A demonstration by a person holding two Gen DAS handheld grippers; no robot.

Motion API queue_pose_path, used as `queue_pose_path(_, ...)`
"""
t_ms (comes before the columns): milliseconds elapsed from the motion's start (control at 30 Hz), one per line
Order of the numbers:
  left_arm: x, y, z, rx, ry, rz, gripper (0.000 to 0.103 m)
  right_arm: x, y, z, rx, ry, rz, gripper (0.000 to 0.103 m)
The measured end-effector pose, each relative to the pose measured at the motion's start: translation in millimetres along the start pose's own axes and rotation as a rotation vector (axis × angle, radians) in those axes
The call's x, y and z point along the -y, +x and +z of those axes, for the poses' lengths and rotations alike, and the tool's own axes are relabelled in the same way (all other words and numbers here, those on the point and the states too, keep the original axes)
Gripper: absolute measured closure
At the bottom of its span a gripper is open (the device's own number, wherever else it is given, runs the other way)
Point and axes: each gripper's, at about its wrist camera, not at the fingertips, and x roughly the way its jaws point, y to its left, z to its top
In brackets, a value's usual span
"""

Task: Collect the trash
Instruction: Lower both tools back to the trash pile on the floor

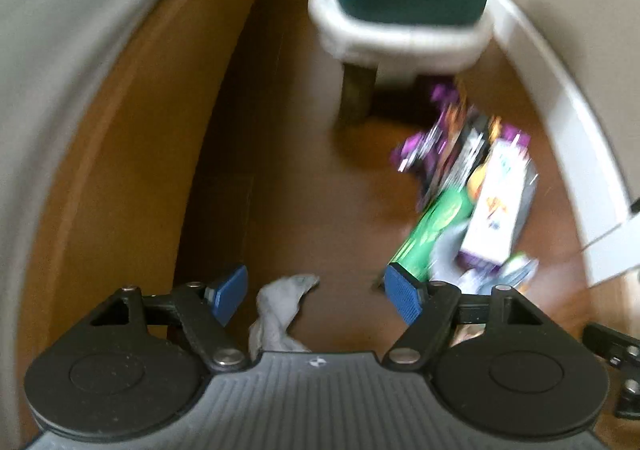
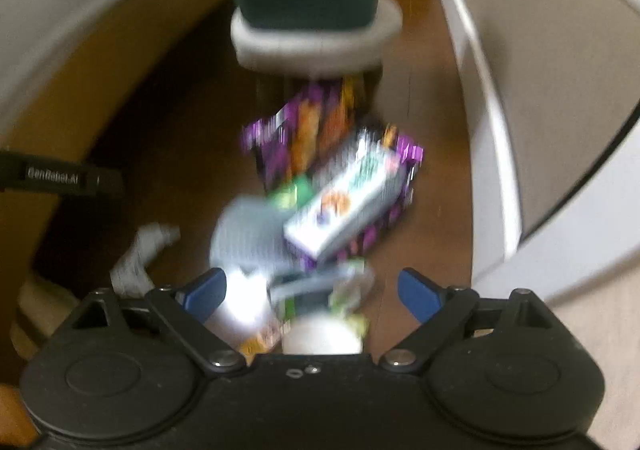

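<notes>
Both jaws wide open and empty; our right gripper (image 2: 310, 290) over loose trash pile (image 2: 340, 190) risks scattering boxes, left gripper (image 1: 316, 292) risks missing crumpled tissue (image 1: 280, 310).

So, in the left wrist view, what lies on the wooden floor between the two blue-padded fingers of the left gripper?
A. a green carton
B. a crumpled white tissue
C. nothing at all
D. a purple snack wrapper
B: the crumpled white tissue lies on the brown wooden floor between the open fingers of the left gripper, while the colourful packaging pile sits off to the right.
</notes>
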Motion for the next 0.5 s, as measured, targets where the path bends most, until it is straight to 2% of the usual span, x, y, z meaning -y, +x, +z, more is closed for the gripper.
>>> queue_pose_path(67,-1,21,-8,-0.021,0.003,0.003,0.028,-3,11,-14,-0.038,-0.017,-0.005,0.010)
queue_pose_path(200,-8,70,-28,-0.114,-0.029,0.022,0.028,1,29,-40,-0.102,-0.011,-0.026,0.010)
queue_pose_path(300,-14,104,-38,-0.185,-0.058,0.033,0.028,6,45,-44,-0.140,-0.008,-0.033,0.010)
queue_pose_path(500,-18,143,-44,-0.238,-0.001,0.097,0.028,12,80,-51,-0.206,0.004,-0.033,0.010)
